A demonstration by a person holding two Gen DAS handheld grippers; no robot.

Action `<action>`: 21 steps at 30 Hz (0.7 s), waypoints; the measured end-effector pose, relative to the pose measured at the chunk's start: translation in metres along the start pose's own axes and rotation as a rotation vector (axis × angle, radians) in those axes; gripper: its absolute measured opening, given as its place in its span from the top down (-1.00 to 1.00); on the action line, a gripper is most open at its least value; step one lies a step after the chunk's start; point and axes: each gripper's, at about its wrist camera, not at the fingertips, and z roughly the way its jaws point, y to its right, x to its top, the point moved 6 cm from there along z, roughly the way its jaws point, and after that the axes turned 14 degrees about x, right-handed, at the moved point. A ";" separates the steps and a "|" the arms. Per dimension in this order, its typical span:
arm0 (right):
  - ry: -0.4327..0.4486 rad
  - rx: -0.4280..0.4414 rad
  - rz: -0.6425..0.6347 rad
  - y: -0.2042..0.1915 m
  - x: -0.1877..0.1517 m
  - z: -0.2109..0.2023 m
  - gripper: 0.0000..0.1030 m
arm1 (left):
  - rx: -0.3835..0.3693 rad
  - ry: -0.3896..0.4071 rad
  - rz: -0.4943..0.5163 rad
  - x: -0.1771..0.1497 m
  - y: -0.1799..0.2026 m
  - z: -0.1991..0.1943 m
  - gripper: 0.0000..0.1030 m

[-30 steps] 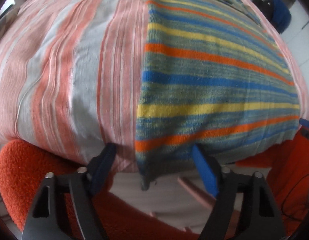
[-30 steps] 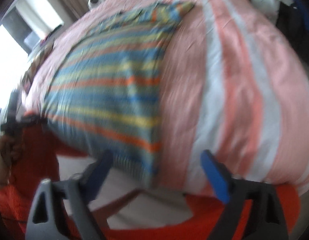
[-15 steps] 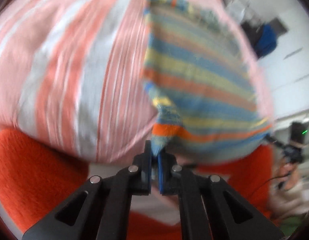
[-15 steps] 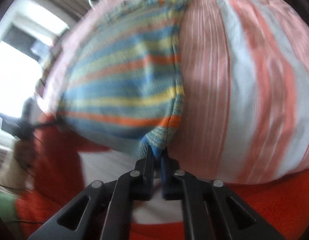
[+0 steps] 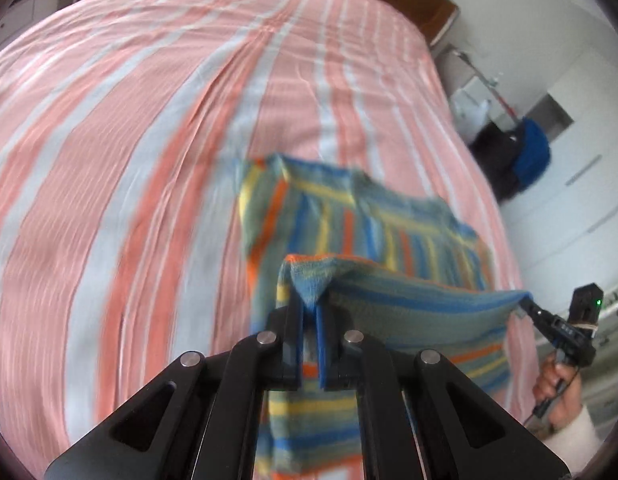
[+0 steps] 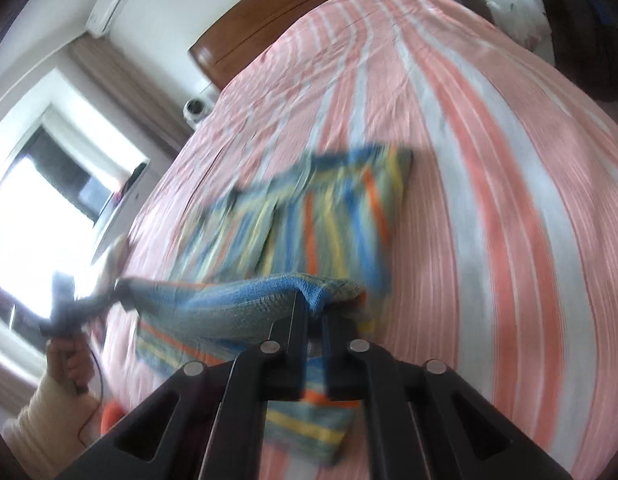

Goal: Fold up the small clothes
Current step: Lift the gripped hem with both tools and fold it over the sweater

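Fold under way: left hand-held gripper [image 5: 309, 312] and right hand-held gripper [image 6: 315, 312], each clamped on a corner of the striped garment [image 5: 389, 240], hold its near edge above the bed [image 5: 149, 120]; next, lay that edge onto the far edge.

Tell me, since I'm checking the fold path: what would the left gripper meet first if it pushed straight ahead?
Probably the far half of the striped garment lying on the bed. The left gripper, shut on the garment's lifted edge, points right over it. Depth is unclear through the blur.
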 end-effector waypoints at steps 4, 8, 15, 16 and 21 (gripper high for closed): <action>0.016 -0.012 0.067 0.029 0.053 0.050 0.89 | 0.034 -0.034 -0.035 0.037 0.000 0.041 0.95; 0.014 -0.035 0.104 0.056 0.082 0.090 0.89 | 0.095 -0.045 -0.013 0.053 0.001 0.068 0.77; 0.051 0.021 0.159 0.064 0.086 0.064 0.49 | -0.032 0.038 -0.032 0.061 -0.015 0.006 -0.11; 0.005 0.025 0.131 0.055 0.085 0.061 0.49 | -0.067 0.015 0.054 0.052 -0.005 -0.004 -0.12; -0.378 0.123 0.086 0.003 0.045 0.095 0.40 | -0.211 -0.142 0.337 0.002 0.048 0.004 -0.40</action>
